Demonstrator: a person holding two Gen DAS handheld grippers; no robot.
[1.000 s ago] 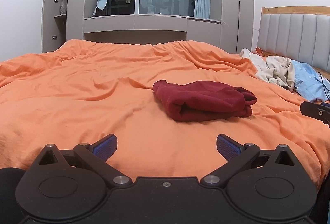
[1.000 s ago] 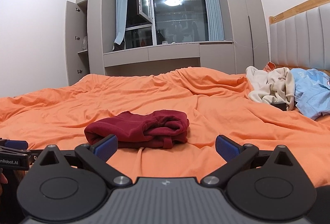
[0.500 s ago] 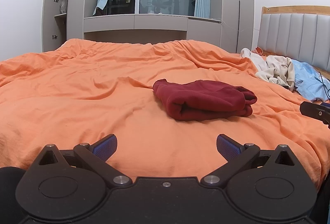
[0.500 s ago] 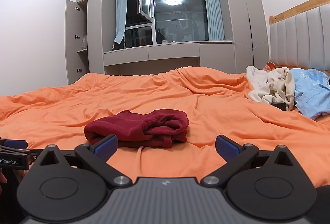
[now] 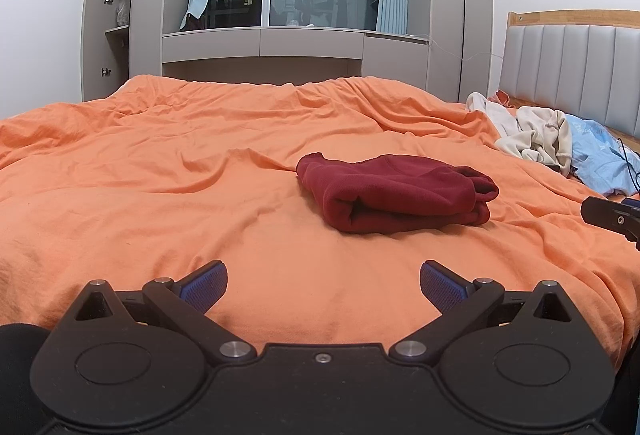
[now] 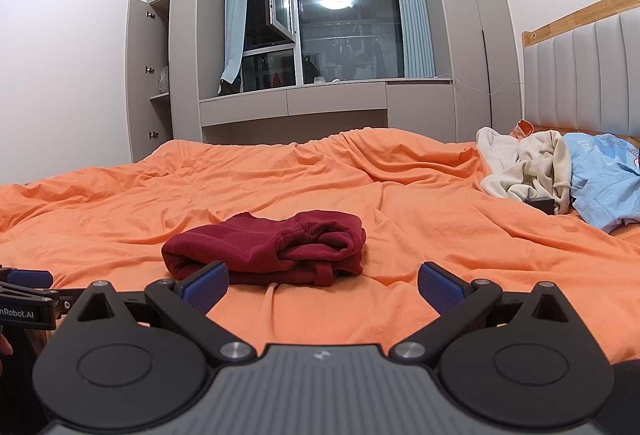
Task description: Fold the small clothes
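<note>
A dark red garment (image 5: 396, 191) lies folded in a compact bundle on the orange bedspread (image 5: 160, 171). It also shows in the right wrist view (image 6: 272, 253). My left gripper (image 5: 323, 279) is open and empty, held back from the bundle near the bed's front edge. My right gripper (image 6: 323, 281) is open and empty, also short of the bundle, with its left blue pad (image 6: 206, 281) in front of the garment's near edge. Each gripper's tip shows at the edge of the other's view.
A cream garment (image 5: 536, 137) and a light blue garment (image 5: 600, 159) lie crumpled at the right by the padded grey headboard (image 5: 576, 71). A small dark object (image 6: 542, 203) sits by the cream garment. Grey cabinets and a window stand behind the bed.
Both grippers stay open and almost still. The red bundle has not moved.
</note>
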